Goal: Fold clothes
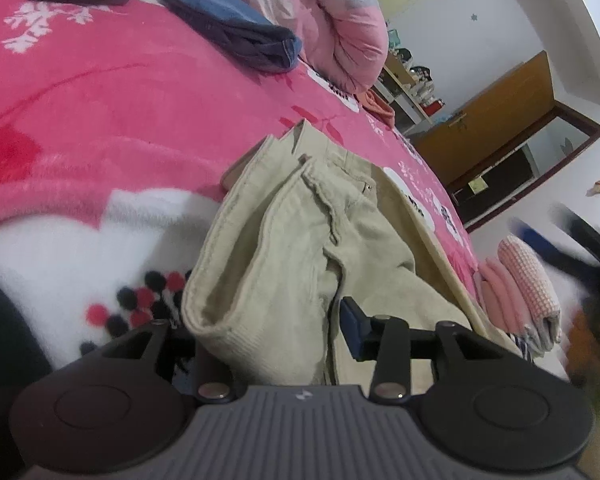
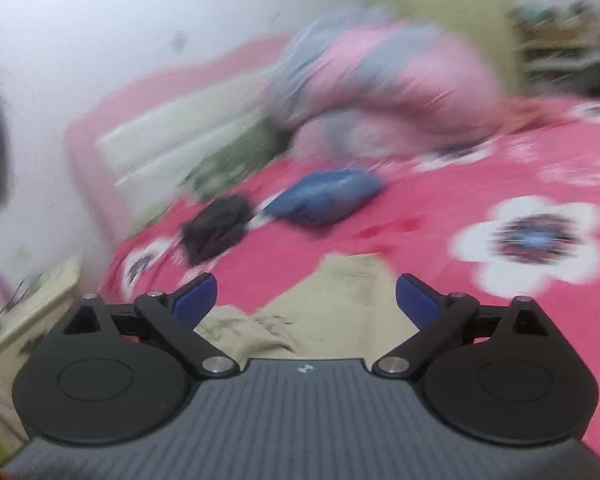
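Now, beige trousers [image 1: 300, 240] between left jaws (right's spread)

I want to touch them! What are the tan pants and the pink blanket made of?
The tan pants look like corduroy, matte and soft: fine ribs run along the cloth, with stitched seams. The left claw seems shut on them. The pink blanket looks like plush fleece: its surface is fuzzy with a slight sheen.

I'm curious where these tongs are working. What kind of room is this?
Most likely a bedroom. The beige trousers lie on a bed with a pink flowered blanket, a puffy pink quilt is bunched at its far end, and a wooden door stands beyond.
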Demonstrator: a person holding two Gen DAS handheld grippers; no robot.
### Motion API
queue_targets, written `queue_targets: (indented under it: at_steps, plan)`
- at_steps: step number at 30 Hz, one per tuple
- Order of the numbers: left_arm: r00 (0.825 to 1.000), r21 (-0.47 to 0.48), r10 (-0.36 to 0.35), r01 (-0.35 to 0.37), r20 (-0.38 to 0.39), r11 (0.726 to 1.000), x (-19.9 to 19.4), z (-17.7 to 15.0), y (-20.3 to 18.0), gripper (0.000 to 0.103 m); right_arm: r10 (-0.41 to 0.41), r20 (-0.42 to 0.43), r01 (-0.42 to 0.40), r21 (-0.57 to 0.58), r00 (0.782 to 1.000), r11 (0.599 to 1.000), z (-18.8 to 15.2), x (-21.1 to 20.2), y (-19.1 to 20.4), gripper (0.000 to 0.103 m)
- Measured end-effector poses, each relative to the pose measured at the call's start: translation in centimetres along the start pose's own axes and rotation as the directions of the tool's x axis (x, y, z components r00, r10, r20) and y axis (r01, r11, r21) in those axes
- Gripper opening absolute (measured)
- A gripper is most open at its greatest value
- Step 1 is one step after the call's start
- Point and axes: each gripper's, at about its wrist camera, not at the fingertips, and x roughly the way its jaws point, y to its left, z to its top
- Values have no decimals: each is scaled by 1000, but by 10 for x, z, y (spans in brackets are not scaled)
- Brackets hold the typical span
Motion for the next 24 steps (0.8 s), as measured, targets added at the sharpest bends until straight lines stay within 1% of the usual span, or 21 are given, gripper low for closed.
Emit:
queue_targets:
  at_steps: [2, 3, 5, 6, 7, 8, 9, 10, 11, 12, 13, 14, 15, 16, 18, 19, 21, 22, 24]
  plan:
    - [1000, -9, -8, 8, -4, 1000, -1, -2, 1, 50, -7, -109, 3, -35, 994, 999, 20, 67, -16, 98]
    - [1000, -12, -12, 12, -4, 1000, -1, -3, 1, 51, -22, -164, 16, -40, 986, 999, 27, 98, -27, 98]
    - [1000, -19, -20, 20, -5, 1000, -2, -6, 2, 52, -69, -275, 63, -28, 959, 998, 33, 159, -52, 98]
    - [1000, -13, -18, 18, -1, 1000, -3, -9, 1, 50, -80, -312, 79, -17, 947, 997, 33, 176, -59, 98]
    - [1000, -3, -12, 12, 5, 1000, -2, -10, 0, 49, -82, -335, 87, 0, 939, 996, 30, 181, -62, 98]
    - [1000, 8, -6, 6, 12, 1000, -1, -12, -2, 47, -83, -358, 96, 17, 930, 995, 26, 186, -65, 98]
    - [1000, 24, 5, -6, 18, 1000, 0, -13, -3, 35, -84, -380, 105, 34, 921, 994, 23, 191, -68, 99]
    - [1000, 39, 17, -17, 24, 999, 0, -14, -5, 28, -84, -403, 114, 51, 911, 992, 19, 196, -71, 96]
    - [1000, 44, 17, -18, 20, 999, 3, -13, -5, 12, -84, -425, 124, 68, 901, 990, 16, 201, -74, 72]
    - [1000, 49, 17, -18, 17, 999, 6, -13, -6, 7, -83, -447, 134, 84, 891, 987, 12, 207, -77, 46]
    - [1000, 53, 20, -21, 24, 998, 7, -11, -7, 7, -81, -468, 144, 100, 880, 985, 9, 212, -80, 11]
    - [999, 58, 23, -25, 31, 998, 7, -10, -9, 6, -85, -464, 153, 110, 882, 982, 7, 209, -78, 7]
    - [999, 71, 24, -28, 48, 997, 7, -7, -12, 6, -108, -439, 161, 84, 892, 983, 11, 203, -71, 6]
    - [997, 81, 21, -27, 70, 996, 3, -3, -14, 6, -147, -409, 169, 17, 901, 985, 16, 197, -59, 6]
    - [993, 90, 13, -24, 117, 996, -8, 9, -15, 6, -191, -332, 171, -88, 924, 981, 34, 189, -41, 5]
    - [990, 88, 8, -21, 143, 996, -15, 17, -14, 6, -219, -277, 186, -140, 936, 972, 48, 184, -33, 5]
    - [980, 73, 23, -39, 198, 997, -26, 37, -7, 6, -275, -154, 237, -230, 949, 944, 80, 176, -20, 5]
    - [975, 62, 41, -55, 219, 997, -30, 45, -3, 6, -281, -107, 251, -235, 954, 939, 99, 175, -19, 5]
    - [968, 18, 54, -60, 244, 998, -35, 58, 13, 5, -266, -32, 253, -220, 963, 942, 129, 173, -22, 5]
